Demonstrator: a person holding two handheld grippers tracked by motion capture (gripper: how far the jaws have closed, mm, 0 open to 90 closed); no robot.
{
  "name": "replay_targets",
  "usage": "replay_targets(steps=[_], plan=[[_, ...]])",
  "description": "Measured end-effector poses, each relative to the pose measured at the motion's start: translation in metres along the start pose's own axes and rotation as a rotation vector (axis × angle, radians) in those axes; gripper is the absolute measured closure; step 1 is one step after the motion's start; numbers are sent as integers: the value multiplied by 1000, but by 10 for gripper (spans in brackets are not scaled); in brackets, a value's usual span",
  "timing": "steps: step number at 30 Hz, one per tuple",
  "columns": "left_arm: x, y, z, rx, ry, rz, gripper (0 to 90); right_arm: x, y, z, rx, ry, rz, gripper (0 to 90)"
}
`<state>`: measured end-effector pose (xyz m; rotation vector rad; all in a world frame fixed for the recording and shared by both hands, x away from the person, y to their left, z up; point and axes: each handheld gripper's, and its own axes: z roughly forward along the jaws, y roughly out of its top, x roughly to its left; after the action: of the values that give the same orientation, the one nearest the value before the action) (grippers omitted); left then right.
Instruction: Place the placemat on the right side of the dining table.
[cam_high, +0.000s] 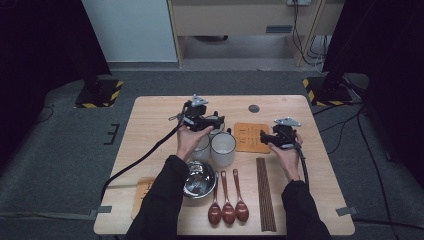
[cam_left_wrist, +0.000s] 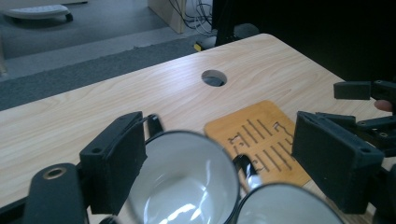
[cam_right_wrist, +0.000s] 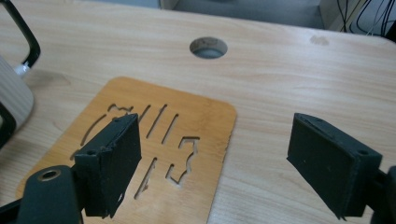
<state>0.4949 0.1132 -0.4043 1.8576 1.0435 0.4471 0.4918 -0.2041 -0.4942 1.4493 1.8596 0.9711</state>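
Two white mugs stand side by side mid-table, one (cam_high: 202, 148) under my left hand and one (cam_high: 223, 150) to its right. My left gripper (cam_high: 212, 123) hovers just above them. In the left gripper view its jaws stand open (cam_left_wrist: 222, 154) over the nearer mug (cam_left_wrist: 182, 191), whose rim lies close to the left pad (cam_left_wrist: 116, 163); the second mug (cam_left_wrist: 287, 205) shows at the bottom. To the right, my right gripper (cam_high: 268, 137) is open over an orange wooden coaster (cam_high: 250, 137). Its pads (cam_right_wrist: 109, 163) straddle the coaster (cam_right_wrist: 159, 140) with nothing held.
A steel bowl (cam_high: 199, 179), three wooden spoons (cam_high: 228, 200) and a bundle of chopsticks (cam_high: 265, 192) lie near the front edge. A second coaster (cam_high: 142, 192) pokes out beside the left sleeve. A round cable hole (cam_high: 254, 108) sits toward the far edge.
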Motion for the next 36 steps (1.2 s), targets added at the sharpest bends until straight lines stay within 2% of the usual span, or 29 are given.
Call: replay_targets(steps=[1, 2, 4, 9, 10, 11, 12, 15, 18, 19, 20, 21, 23, 24, 26, 27, 28, 29, 36], plan=[[6, -4, -10, -4, 14, -3, 156, 2, -3, 5, 24, 8, -7, 178], [6, -4, -10, -4, 14, -3, 152, 2, -3, 5, 24, 8, -7, 178], [16, -11, -24, -5, 29, -4, 143, 2, -8, 14, 65, 8, -14, 182], [31, -25, -46, -2, 58, -18, 129, 2, -14, 26, 126, 9, -13, 186], [31, -25, -46, -2, 58, -18, 123, 2, -14, 26, 126, 9, -13, 186], [37, -31, -55, 0, 75, -23, 126, 3, -15, 31, 167, 12, -35, 173], [37, -31, -55, 0, 75, -23, 123, 4, -15, 33, 185, 14, -43, 168], [51, -44, -69, 7, 113, -33, 115, 7, -16, 37, 204, 15, -43, 167], [58, -52, -75, 12, 126, -44, 118, 6, -16, 40, 211, 25, -15, 170], [65, -60, -81, 18, 139, -54, 117, 6, -17, 40, 214, 27, -10, 170], [65, -60, -81, 18, 139, -54, 116, 6, -17, 40, 214, 27, -10, 170], [72, -70, -87, 22, 149, -69, 116, 5, -17, 41, 215, 33, 6, 178], [76, -75, -89, 25, 154, -77, 115, 5, -17, 41, 218, 36, 16, 185], [82, -84, -92, 40, 167, -86, 113, 5, -17, 41, 219, 38, 19, 192], [85, -89, -95, 45, 172, -90, 109, 4, -17, 41, 219, 41, 19, 199], [90, -97, -100, 50, 182, -96, 109, 4, -17, 41, 219, 42, 23, 215], [90, -97, -100, 50, 182, -96, 109, 3, -17, 40, 218, 39, 23, 224], [94, -105, -107, 53, 195, -97, 107, 1, -17, 40, 219, 38, 25, 225], [115, -131, -131, 59, 241, -150, 110, -12, -18, 36, 223, 13, 31, 259]])
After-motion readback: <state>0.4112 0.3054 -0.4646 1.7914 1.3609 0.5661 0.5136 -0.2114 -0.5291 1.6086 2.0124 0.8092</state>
